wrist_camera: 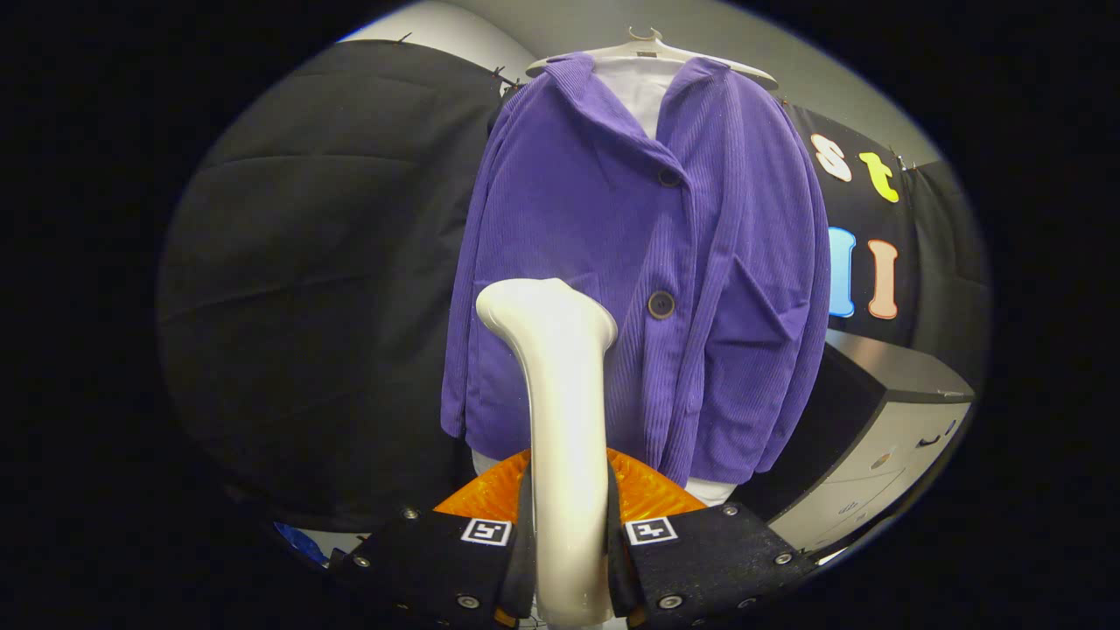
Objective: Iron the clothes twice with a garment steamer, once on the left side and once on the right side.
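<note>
gripper: fingers clenched on the garment steamer, one on each side of its handle
steamer axis: runs straight ahead from the fingers, head tilted up toward the jacket
jacket: purple corduroy, on a hanger, directly beyond the steamer head, long axis vertical
gap: head looks near the lower left front panel; contact can't be told
next (judgement): stroke vertically along that panel
</note>
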`<state>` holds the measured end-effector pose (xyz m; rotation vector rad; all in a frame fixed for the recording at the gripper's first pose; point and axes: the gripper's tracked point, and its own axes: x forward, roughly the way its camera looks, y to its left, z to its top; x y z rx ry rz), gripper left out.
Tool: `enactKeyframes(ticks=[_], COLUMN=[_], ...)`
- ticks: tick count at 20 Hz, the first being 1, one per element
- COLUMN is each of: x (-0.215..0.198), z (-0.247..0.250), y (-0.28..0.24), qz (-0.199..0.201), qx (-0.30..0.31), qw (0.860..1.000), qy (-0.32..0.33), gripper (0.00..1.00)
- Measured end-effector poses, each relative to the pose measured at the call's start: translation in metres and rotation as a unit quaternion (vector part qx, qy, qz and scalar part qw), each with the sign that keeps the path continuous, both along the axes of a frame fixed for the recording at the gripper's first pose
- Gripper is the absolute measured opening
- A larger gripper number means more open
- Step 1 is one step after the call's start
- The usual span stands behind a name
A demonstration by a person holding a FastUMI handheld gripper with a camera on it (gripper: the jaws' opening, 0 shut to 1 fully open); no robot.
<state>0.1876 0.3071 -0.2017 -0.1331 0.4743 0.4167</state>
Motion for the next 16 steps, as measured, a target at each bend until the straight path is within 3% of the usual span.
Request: enactKeyframes(ticks=[8,16], x=[-0.036,-0.076], z=[-0.067,-0.077], y=[-0.020,-0.053], qz=[0.012,-0.008], qx=[-0.039,-0.012], qw=[0.998,0.996], qy=[0.051,0.085], gripper=[0.33,0.33])
